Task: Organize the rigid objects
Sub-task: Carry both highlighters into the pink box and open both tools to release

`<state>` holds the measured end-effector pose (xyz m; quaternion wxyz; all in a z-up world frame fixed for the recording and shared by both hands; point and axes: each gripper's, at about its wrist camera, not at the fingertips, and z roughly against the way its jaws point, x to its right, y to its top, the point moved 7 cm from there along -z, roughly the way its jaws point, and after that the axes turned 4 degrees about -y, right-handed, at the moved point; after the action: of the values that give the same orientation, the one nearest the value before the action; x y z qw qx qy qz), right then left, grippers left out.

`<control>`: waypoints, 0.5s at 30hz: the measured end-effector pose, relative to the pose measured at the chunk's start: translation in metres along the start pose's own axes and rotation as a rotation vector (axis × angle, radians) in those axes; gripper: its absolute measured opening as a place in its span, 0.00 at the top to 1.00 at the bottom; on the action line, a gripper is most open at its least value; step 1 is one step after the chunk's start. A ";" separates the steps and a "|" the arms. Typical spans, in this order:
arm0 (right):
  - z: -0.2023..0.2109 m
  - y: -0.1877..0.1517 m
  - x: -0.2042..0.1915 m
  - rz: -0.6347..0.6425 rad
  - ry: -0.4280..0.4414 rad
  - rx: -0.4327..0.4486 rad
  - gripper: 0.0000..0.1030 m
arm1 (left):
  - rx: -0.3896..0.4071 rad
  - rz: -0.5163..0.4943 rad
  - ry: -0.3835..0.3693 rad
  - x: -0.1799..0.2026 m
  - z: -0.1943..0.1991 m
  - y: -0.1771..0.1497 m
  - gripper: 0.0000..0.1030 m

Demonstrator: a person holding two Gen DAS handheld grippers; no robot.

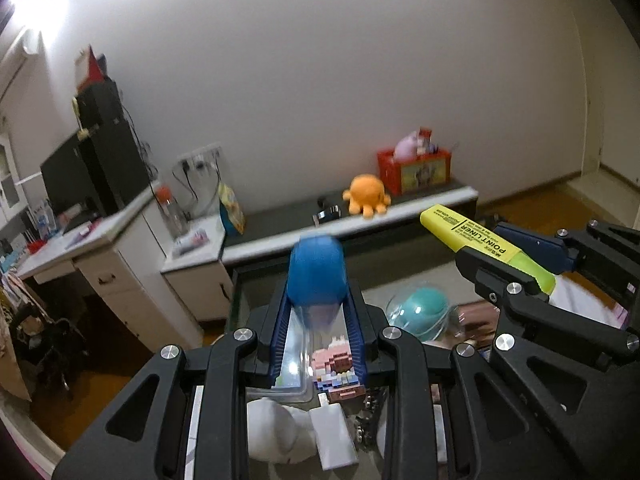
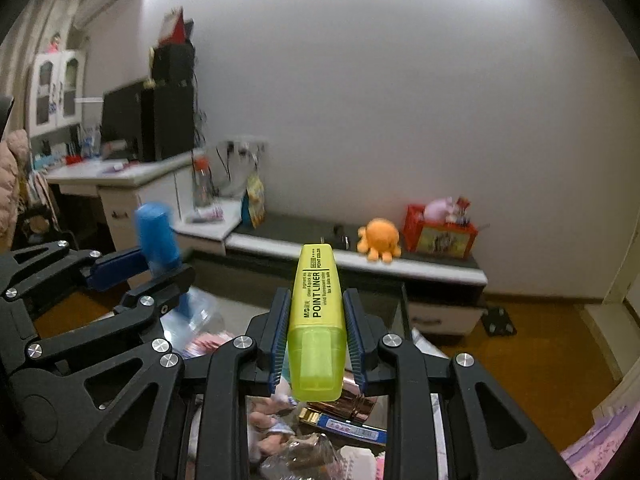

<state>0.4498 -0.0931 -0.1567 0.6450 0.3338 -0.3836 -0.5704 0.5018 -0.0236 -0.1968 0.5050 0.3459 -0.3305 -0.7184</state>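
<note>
Left gripper (image 1: 318, 320): clamped on blue-capped item (image 1: 316, 272).
Right gripper (image 2: 318, 332): clamped on yellow highlighter (image 2: 316, 320).
Advice: lower both level, clear of clutter beneath.

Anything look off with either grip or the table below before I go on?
Both grips look square: right gripper clamps the yellow highlighter, left gripper a blue-capped item. Only the glass table below is a jumbled clutter; nothing visibly spilled.

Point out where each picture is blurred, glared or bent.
Left wrist view: the blue object in the left gripper is smeared, the yellow highlighter reads sharp, and ceiling glare burns out the top left. Right wrist view: the highlighter in the right gripper is crisp, the blue object blurred; fisheye curves the room edges.
</note>
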 end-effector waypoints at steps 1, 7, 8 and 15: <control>-0.008 -0.005 0.000 0.000 0.005 -0.020 0.73 | -0.012 -0.001 -0.002 0.001 -0.006 -0.003 0.74; -0.048 -0.031 -0.007 0.017 0.049 -0.125 0.73 | -0.087 -0.029 0.032 -0.002 -0.037 -0.025 0.72; -0.050 -0.034 -0.008 0.014 0.053 -0.132 0.73 | -0.094 -0.030 0.036 -0.005 -0.039 -0.026 0.72; -0.058 -0.040 -0.010 0.001 0.073 -0.159 0.73 | -0.085 -0.019 0.037 -0.010 -0.040 -0.027 0.66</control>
<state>0.4804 -0.0887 -0.2205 0.6834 0.3018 -0.3136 -0.5861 0.5239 -0.0123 -0.2387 0.5182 0.3406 -0.2871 -0.7301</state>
